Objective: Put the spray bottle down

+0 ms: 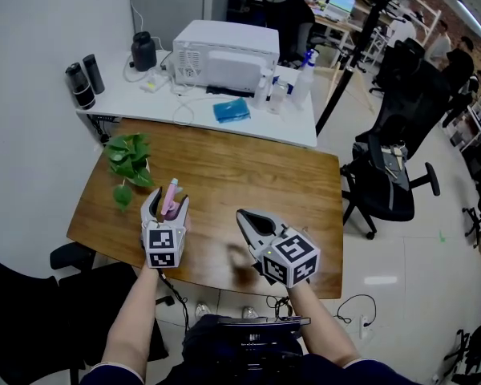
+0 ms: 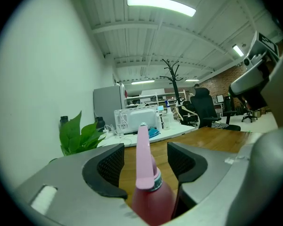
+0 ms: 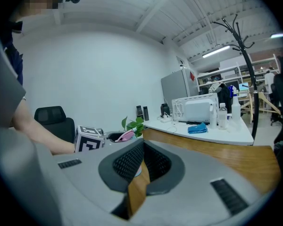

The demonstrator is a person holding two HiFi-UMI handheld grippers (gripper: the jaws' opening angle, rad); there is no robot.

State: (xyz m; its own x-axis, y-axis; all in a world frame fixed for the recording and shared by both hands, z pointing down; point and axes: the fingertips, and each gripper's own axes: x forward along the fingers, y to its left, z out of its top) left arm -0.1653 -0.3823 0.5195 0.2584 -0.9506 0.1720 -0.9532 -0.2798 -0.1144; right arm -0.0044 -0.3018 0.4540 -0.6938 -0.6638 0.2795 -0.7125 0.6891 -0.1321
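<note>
A pink spray bottle [image 1: 170,200] stands upright between the jaws of my left gripper [image 1: 168,204] over the front left part of the wooden table [image 1: 256,171]. In the left gripper view the bottle [image 2: 145,178] rises between the two black pads [image 2: 109,167], with a gap on each side, so the gripper [image 2: 144,155] is open. The jaws hide the bottle's base. My right gripper [image 1: 242,215] hovers to the right of it, apart from the bottle, shut and empty. In the right gripper view its pads [image 3: 132,161] almost meet.
A green potted plant [image 1: 130,160] stands just behind the bottle at the table's left edge. Beyond is a white table [image 1: 297,131] with a white appliance [image 1: 224,54], bottles and a blue cloth [image 1: 231,109]. Black office chairs stand at the right [image 1: 385,175] and at the lower left [image 1: 72,255].
</note>
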